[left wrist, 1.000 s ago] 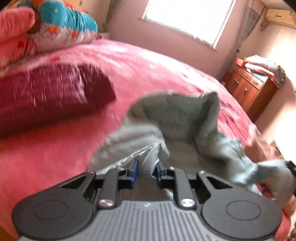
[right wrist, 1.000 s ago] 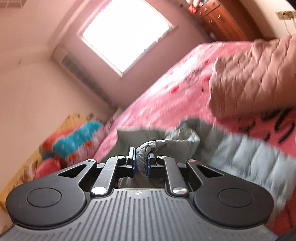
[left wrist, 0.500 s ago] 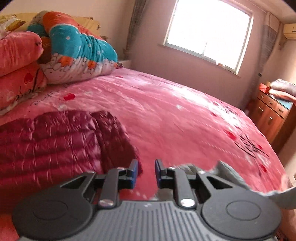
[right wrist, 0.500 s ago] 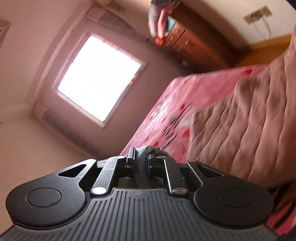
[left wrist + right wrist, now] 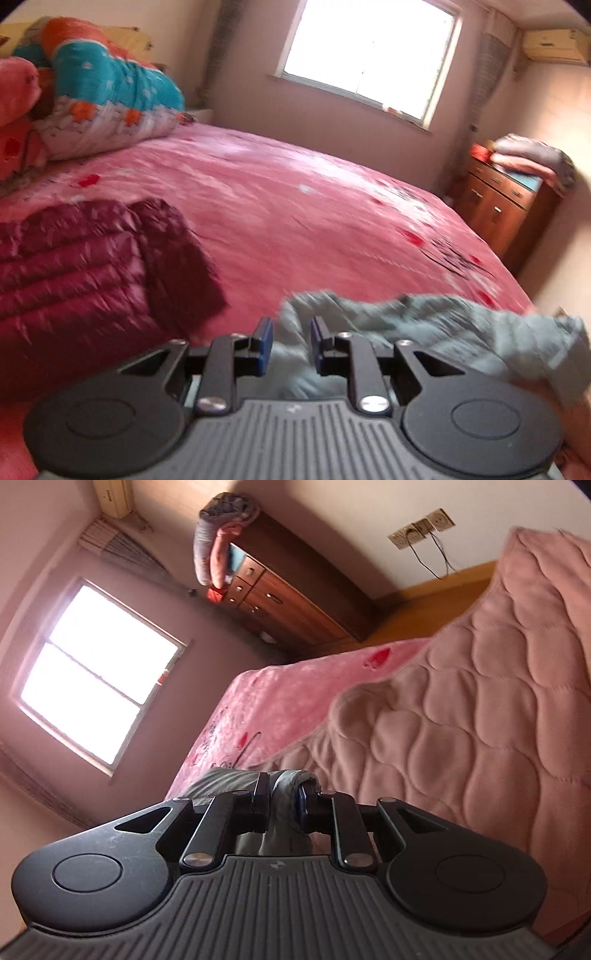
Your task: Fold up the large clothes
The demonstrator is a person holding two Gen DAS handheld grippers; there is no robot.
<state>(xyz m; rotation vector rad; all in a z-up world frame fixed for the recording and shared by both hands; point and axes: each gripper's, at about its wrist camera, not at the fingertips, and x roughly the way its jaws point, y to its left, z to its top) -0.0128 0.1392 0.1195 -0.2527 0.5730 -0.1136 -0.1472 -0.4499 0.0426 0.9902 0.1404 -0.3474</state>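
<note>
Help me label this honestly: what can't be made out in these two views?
- Grey garment: in the left wrist view, motion blur hides its folds and the right edge cuts it off.
- Right wrist view: the right gripper, fingers just opening with a roll of it between, hides the rest.
- Whether cloth sits between or beyond the open left gripper: blur.
- Red item on the dresser: too small to name.

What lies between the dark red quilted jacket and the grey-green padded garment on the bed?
Only bare pink bedsheet separates the dark red quilted jacket from the grey-green padded garment; the left wrist view shows this.
</note>
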